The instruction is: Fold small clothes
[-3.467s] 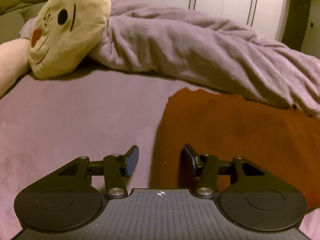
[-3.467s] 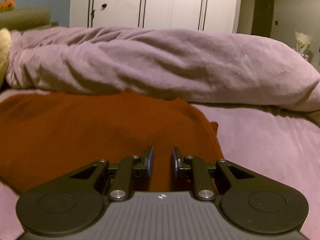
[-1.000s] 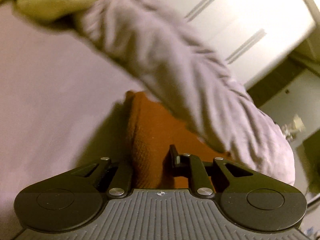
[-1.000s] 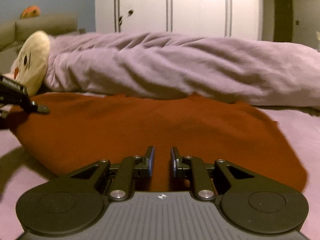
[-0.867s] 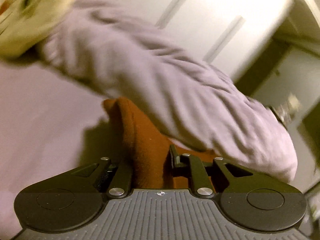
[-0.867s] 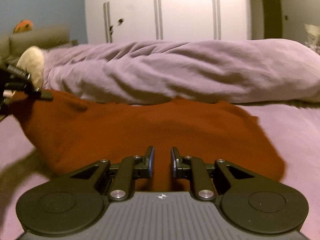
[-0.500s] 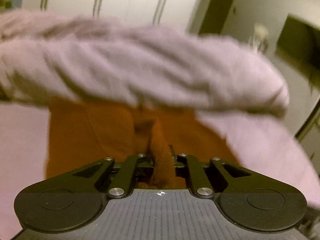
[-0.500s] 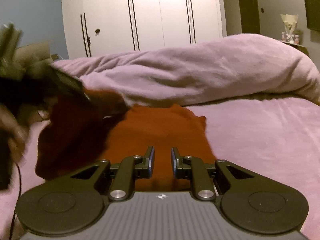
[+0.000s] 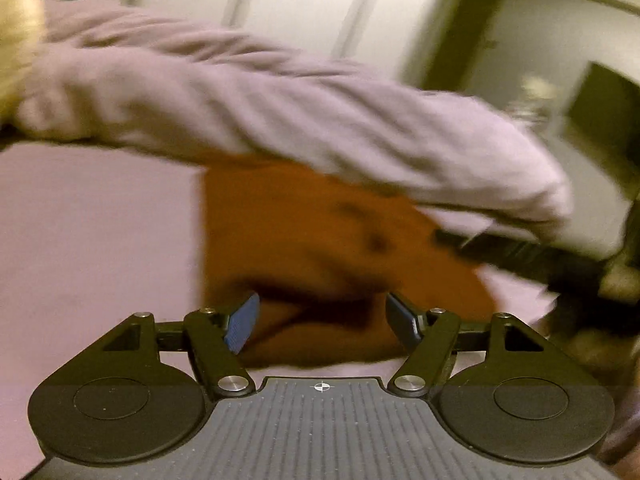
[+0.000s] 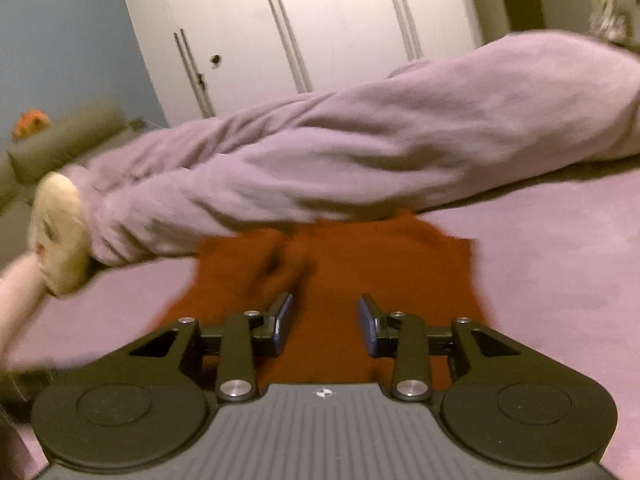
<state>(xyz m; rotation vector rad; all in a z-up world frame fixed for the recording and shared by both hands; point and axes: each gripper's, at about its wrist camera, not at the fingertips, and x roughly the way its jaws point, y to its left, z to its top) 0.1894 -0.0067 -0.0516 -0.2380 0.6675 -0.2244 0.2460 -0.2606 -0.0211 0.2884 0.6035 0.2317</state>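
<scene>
A rust-orange garment point(image 9: 304, 240) lies folded over on the purple bed sheet point(image 9: 100, 240), its far edge against the rolled purple blanket. It also shows in the right wrist view point(image 10: 360, 272). My left gripper point(image 9: 322, 316) is open and empty just above the garment's near edge. My right gripper point(image 10: 325, 320) is open and empty over the garment's near part. The right gripper also shows as a blurred dark shape in the left wrist view point(image 9: 540, 256), at the garment's right edge. Both views are motion-blurred.
A rolled purple blanket point(image 10: 360, 160) runs across the bed behind the garment. A cream plush toy point(image 10: 60, 232) lies at its left end. White wardrobe doors point(image 10: 320, 32) stand behind. Bare sheet point(image 10: 560, 260) lies to the right.
My left gripper carried the garment's left side over to the right and let it go, opening wide. My right gripper has also opened. The garment now lies narrower, folded over.
</scene>
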